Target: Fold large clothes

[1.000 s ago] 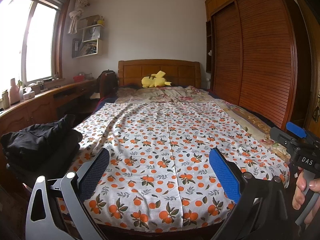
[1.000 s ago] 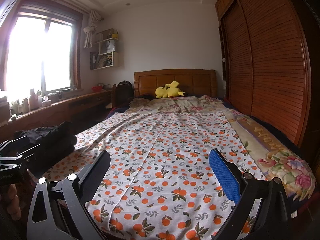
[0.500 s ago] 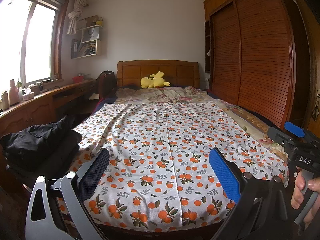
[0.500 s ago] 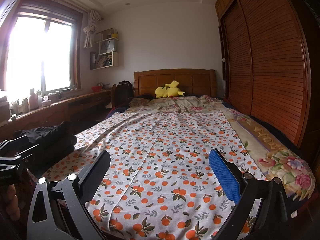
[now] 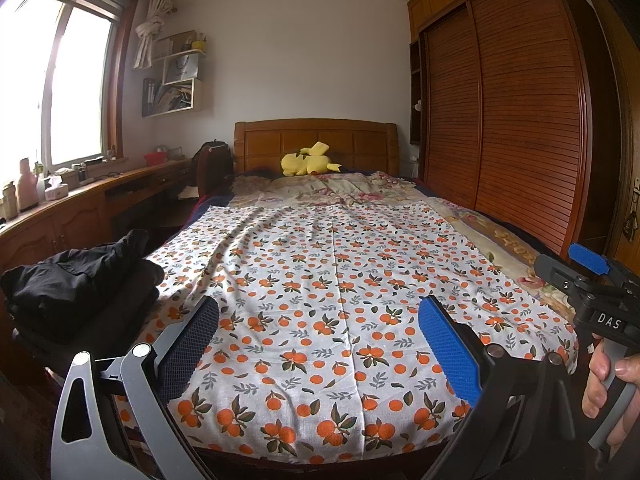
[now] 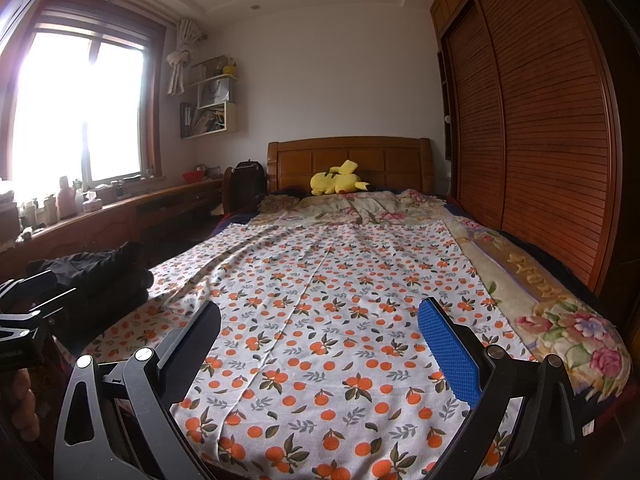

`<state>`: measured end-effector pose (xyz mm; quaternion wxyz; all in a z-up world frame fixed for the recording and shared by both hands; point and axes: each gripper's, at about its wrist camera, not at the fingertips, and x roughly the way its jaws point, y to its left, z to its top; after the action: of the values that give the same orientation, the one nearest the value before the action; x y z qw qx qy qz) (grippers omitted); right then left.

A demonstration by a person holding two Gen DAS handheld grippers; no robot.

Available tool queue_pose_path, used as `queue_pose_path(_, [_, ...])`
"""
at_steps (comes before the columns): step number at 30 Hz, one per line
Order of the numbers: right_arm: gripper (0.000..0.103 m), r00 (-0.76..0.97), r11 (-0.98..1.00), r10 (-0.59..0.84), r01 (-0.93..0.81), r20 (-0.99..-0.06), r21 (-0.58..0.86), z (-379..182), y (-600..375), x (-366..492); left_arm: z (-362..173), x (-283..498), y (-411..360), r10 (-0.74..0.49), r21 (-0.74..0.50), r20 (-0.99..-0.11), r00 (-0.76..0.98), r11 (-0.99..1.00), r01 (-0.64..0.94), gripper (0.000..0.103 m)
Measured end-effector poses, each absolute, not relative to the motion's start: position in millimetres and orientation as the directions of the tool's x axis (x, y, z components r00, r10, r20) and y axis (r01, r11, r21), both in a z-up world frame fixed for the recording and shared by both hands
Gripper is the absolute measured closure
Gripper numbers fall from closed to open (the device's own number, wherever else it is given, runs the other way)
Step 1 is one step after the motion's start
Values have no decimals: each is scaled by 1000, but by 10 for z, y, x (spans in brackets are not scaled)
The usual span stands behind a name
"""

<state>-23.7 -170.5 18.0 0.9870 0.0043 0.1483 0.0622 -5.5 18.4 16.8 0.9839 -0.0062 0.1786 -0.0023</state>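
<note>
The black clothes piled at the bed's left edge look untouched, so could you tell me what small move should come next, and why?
Probably swing the left claw left toward the black clothes: both claws are open and empty, and the orange-print sheet lies bare for folding.

Clothes pile (image 5: 76, 284) left of sheet (image 5: 332, 280), seemingly touching

Daylight is pouring from the window (image 6: 76, 112) left of the claws, blowing out its panes; fisheye is bending the edges; corners are darkening.
</note>
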Motion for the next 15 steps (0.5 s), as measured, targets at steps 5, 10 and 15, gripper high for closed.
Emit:
queue_pose_path(5, [8, 948, 992, 125, -123, -292, 28, 183, -1700, -237, 164, -52, 175, -9, -12, -349, 937, 1000, 5, 3])
queue_pose_path(10, [8, 948, 992, 125, -123, -292, 27, 179, -1701, -236, 153, -64, 165, -12, -12, -347, 938, 1000, 8, 3])
queue_pose_path(15, [8, 949, 992, 124, -122, -291, 26, 176, -1706, -234, 151, -66, 161, -12, -13, -347, 938, 1000, 8, 3])
